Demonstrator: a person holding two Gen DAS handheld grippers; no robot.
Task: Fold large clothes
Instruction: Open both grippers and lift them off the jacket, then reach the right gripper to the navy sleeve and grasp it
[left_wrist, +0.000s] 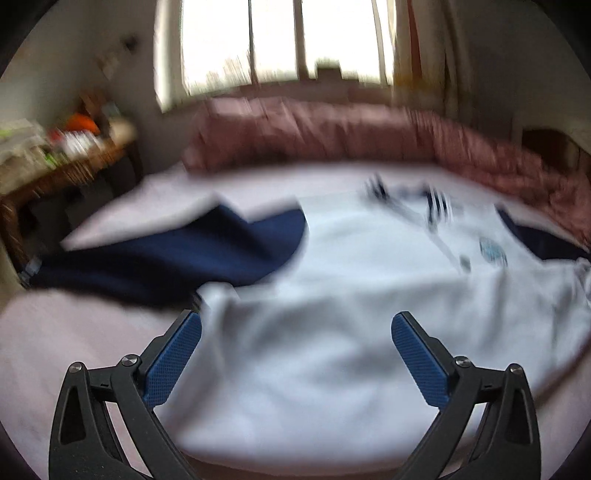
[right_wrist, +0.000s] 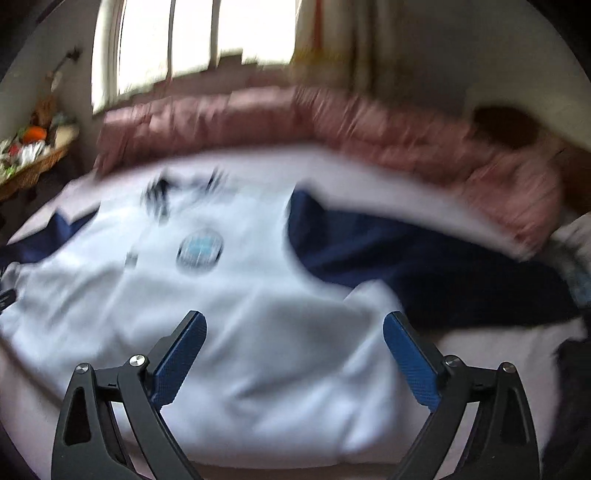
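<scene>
Clutter at far left: a wooden side surface (left_wrist: 74, 162) against the wall, crowded with small things too blurred to name.
Left sleeve: navy sleeve (left_wrist: 177, 251) spread out sideways on the bed (left_wrist: 55, 332), well apart from the shirt's hem.
Left tongs (left_wrist: 295, 332): spread wide with nothing between the blue pads, which hang over the near left corner of the garment; whether a pad touches the cloth cannot be told through the blur.
Garment: white shirt (left_wrist: 369, 266) with navy sleeves lying front-up across the bed, collar toward the window (left_wrist: 277, 37), a round badge (right_wrist: 200, 251) on the chest, the near hem rumpled.
Right tongs (right_wrist: 294, 330): likewise wide and empty, over the near right part of the hem, beside the other navy sleeve (right_wrist: 424, 258).
Far edge: a pink quilt (left_wrist: 332, 133) bunched along the bed under the window.
Step in hand: judged the start of a fold, as the shirt is laid out but not yet doubled anywhere, with both tongs poised at the bottom corners.
Next move calls for: each pair closing on one hem corner, pinching both layers, then lifting together and evenly so the hem carries toward the collar without dragging the sleeves askew.
</scene>
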